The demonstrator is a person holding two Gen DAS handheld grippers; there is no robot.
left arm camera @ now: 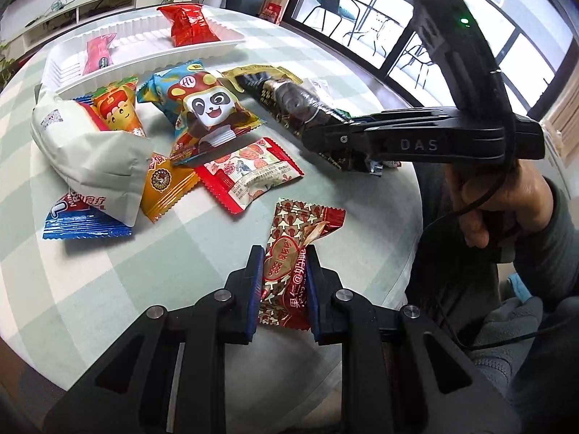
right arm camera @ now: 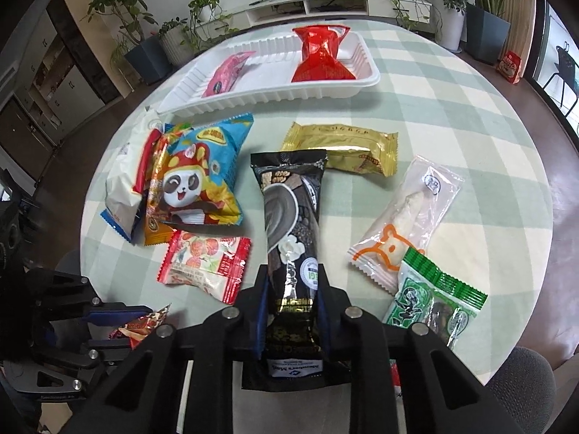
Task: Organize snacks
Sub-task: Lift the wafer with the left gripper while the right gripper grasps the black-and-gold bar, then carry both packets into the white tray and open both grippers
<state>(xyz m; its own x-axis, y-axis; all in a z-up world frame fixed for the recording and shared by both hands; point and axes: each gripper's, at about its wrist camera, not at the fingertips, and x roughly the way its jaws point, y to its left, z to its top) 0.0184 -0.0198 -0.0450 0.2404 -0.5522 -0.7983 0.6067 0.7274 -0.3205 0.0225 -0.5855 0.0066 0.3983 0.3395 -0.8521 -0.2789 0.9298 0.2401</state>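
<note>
My left gripper (left arm camera: 283,271) is shut on a red-and-gold nut candy packet (left arm camera: 293,249), held just above the table's near edge; it also shows in the right wrist view (right arm camera: 141,325). My right gripper (right arm camera: 292,289) is shut on a long black sesame bar packet (right arm camera: 291,224), held over the table; the same packet shows in the left wrist view (left arm camera: 289,103). The white ribbed tray (right arm camera: 260,99) at the far side holds a red packet (right arm camera: 320,56) and a pink packet (right arm camera: 226,74).
A pile at the left has a panda packet (right arm camera: 197,177), a white bag (right arm camera: 121,181), an orange packet (left arm camera: 164,188) and a blue one (left arm camera: 85,218). A red strawberry packet (right arm camera: 206,266), a gold packet (right arm camera: 342,148), a clear bear packet (right arm camera: 407,217) and a green packet (right arm camera: 432,303) lie around.
</note>
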